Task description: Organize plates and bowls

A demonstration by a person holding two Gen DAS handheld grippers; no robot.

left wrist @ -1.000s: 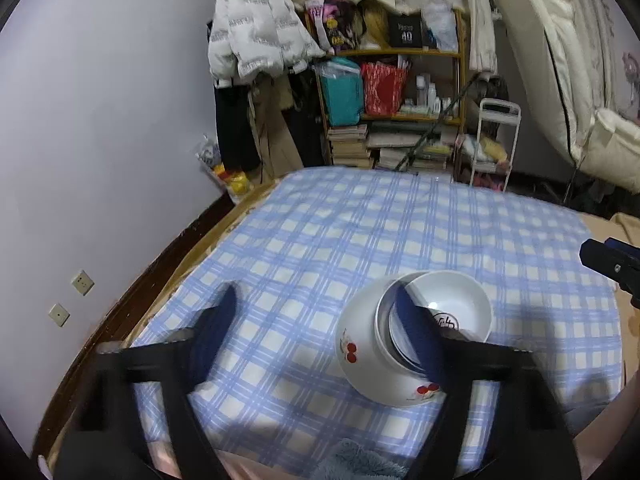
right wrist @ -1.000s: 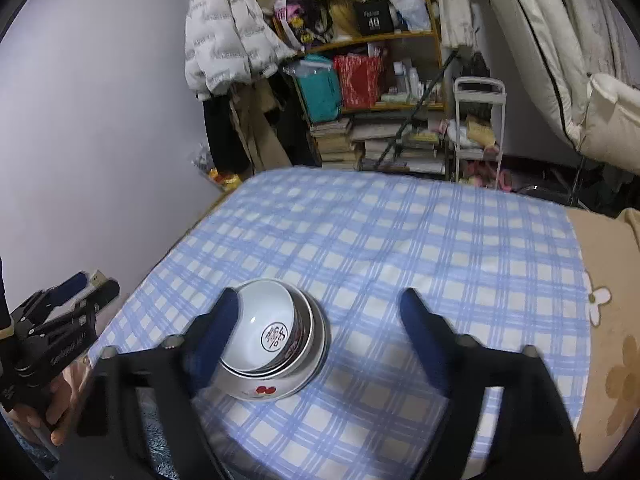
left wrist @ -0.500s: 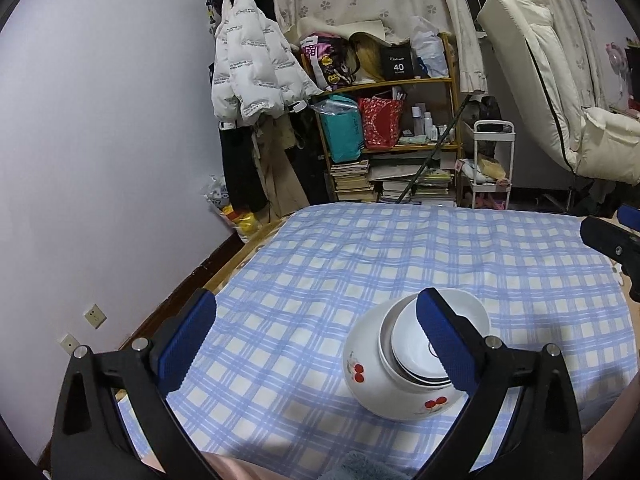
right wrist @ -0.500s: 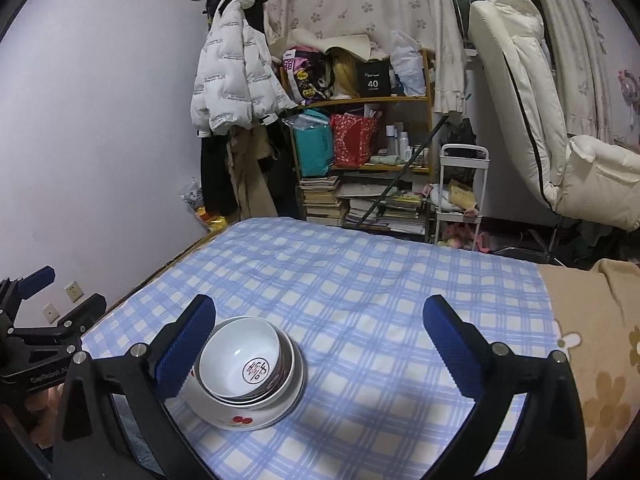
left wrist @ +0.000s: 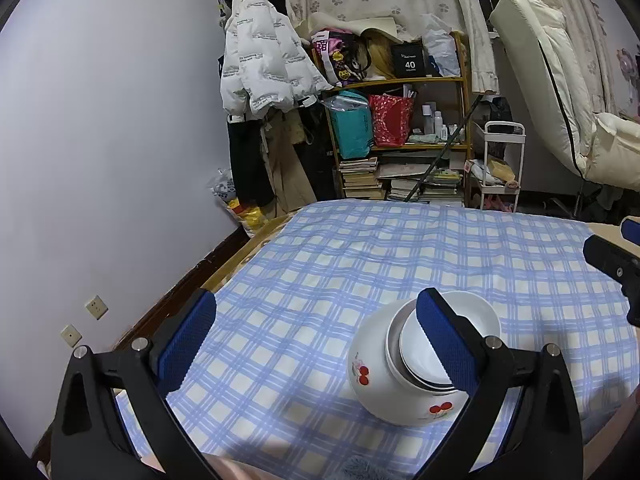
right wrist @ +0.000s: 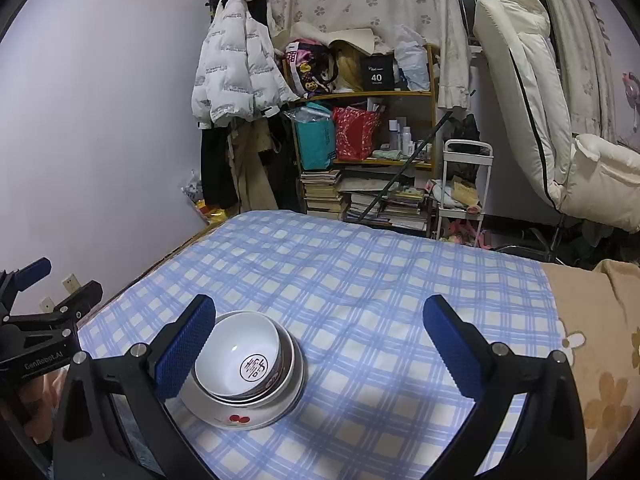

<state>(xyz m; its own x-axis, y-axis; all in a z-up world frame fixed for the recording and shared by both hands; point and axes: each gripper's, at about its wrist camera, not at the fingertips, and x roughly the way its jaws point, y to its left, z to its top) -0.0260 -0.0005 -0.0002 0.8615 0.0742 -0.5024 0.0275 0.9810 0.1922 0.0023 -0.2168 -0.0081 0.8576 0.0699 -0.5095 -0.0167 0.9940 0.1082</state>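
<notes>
A stack of nested bowls sits near the front of a blue checked sheet (left wrist: 400, 248). The outer white bowl (left wrist: 380, 384) has red cherries on it. Inside it are a dark-rimmed bowl and a white bowl with a round dark emblem (right wrist: 253, 367). My left gripper (left wrist: 316, 340) is open and holds nothing; its right finger (left wrist: 444, 340) covers part of the stack. My right gripper (right wrist: 318, 348) is open too, and the bowl stack (right wrist: 244, 364) shows just past its left finger (right wrist: 184, 348), with no pad pressing on it. Each gripper shows at the edge of the other's view.
A pale wall runs along the left of the sheet. Beyond the far edge stand a cluttered shelf (right wrist: 360, 152) with books and bags, a hanging white jacket (left wrist: 264, 68), a small white cart (right wrist: 464, 184) and a cream recliner (right wrist: 540, 120). A beige flowered blanket (right wrist: 592, 340) borders the sheet on the right.
Both views have tilted up from the sheet toward the room, and both pairs of fingers stand a little wider apart. The bowl stack has stayed in place.
</notes>
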